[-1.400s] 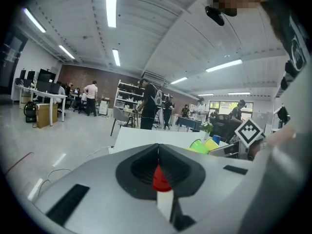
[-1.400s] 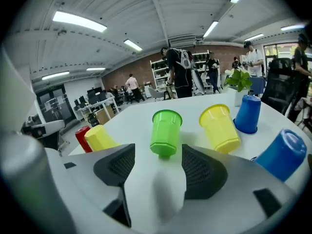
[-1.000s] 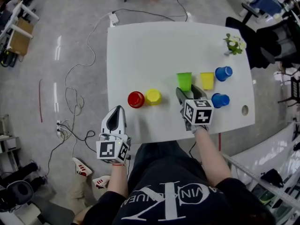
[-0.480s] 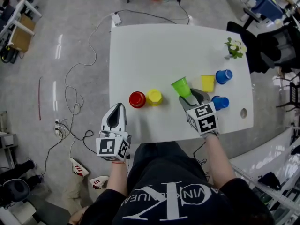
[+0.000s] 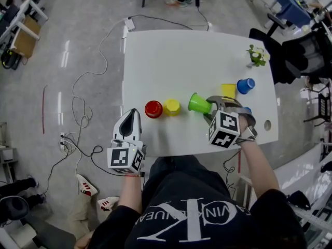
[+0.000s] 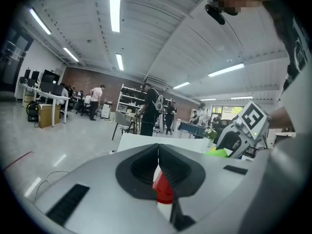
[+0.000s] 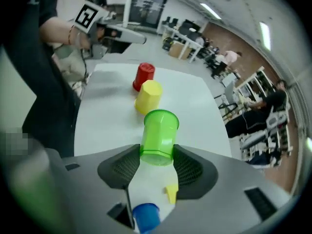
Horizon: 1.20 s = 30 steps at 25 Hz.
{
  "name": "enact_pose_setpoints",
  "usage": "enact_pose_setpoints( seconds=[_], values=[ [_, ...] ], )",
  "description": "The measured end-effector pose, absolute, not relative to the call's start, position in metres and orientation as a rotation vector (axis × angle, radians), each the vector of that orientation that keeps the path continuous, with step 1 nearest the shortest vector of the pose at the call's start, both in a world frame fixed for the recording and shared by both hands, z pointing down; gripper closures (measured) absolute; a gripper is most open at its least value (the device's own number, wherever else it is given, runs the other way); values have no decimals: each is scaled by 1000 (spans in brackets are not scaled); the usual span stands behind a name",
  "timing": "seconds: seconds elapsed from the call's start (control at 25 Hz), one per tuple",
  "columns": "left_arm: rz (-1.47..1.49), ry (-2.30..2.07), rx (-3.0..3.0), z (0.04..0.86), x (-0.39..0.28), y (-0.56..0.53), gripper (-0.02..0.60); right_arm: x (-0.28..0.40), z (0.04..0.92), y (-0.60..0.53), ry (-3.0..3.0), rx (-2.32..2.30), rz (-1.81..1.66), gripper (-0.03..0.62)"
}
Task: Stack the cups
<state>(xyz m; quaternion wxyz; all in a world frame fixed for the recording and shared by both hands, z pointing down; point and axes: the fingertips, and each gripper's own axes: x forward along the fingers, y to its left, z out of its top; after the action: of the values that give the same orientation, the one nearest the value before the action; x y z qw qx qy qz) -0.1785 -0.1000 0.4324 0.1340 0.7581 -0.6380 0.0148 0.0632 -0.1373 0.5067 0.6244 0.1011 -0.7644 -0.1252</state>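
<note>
- Head view shows the main change: the green cup [image 5: 199, 103], which a second ago stood on the bench [image 5: 171, 56] next to the second yellow cup [image 5: 228, 90], is now off the surface and tipped on its side, mouth turned left.
- Right hand-held gripper [image 5: 211, 107] has narrowed from a wider spread and now clamps the green cup; in the right gripper view its pads press on either side of the cup's narrow base [image 7: 158, 152], with the wide rim pointing away from the camera.
- That hand has also swung from reaching straight ahead to pointing leftward, so the cup's mouth now faces the yellow cup [image 5: 171, 107], which sits touching or just beside the red cup [image 5: 153, 109].
- Left hand-held gripper [image 5: 132, 113] has barely shifted at the near bench edge; in the left gripper view its jaws are together and hold nothing, the red cup [image 6: 163, 189] showing beyond them.
- One blue cup [image 5: 246, 85] remains near the second yellow cup; another is mostly hidden behind the right hand.
- For the task, this reads as pick-up done and carry under way: the likely next step is to turn the green cup and seat it on the yellow one, which calls for lining up the rim first.
</note>
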Motion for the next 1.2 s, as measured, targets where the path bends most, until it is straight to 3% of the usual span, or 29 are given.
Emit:
enact_pose_setpoints(
  seconds=[0.36,0.64,0.96,1.2],
  values=[
    [30,-1872,2171,434,-185,-88,577,53,518,-150,-1101,-283,-968,368],
    [18,-1908,2123,435,-195,-78,577,38,525,-140,-956,-496,-1152,364],
    [-4,-1905,2118,435,-196,-79,577,22,497,-122,-1436,-340,-939,286],
    [-8,-1875,2141,433,-186,-84,577,21,470,-152,-2090,283,-213,289]
  ],
)
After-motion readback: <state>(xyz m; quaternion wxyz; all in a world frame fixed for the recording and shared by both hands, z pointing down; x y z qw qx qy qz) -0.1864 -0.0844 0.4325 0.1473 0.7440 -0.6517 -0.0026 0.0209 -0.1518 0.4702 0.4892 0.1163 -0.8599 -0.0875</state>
